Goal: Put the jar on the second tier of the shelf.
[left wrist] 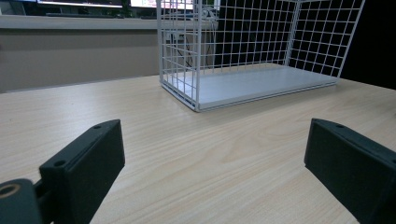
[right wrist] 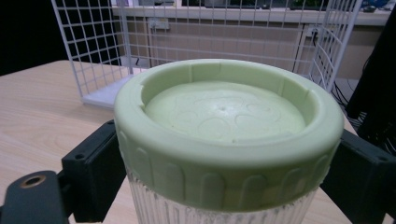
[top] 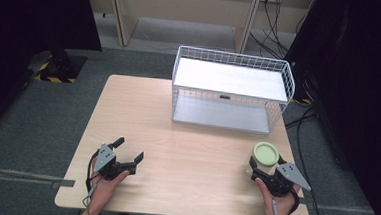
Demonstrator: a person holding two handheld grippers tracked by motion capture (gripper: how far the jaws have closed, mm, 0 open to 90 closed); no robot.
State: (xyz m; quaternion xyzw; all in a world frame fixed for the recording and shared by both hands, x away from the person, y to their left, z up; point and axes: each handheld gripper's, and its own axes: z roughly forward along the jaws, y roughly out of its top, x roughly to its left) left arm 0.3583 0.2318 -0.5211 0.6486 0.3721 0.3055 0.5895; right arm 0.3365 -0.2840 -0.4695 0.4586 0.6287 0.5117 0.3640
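- The jar (right wrist: 229,154) in the right gripper view is cut off at the bottom edge, so what its ribbed clear body holds cannot be made out; its pale green lid (right wrist: 224,116) is seen in full.
- From the high view the jar (top: 264,159) stands on the wooden table (top: 185,152) near its right front corner, in front of the white wire basket (top: 230,87), with the lid hiding nearly all of the glass.
- The right gripper (top: 264,174) has a black jaw on each side of the jar just under the lid; they seem to press the glass, though the contact itself is hidden.
- The left gripper (top: 128,151) sits near the left front corner, jaws spread wide with bare table between them.
- The left gripper view shows the basket (left wrist: 252,56) up close, its flat white floor resting on the table.
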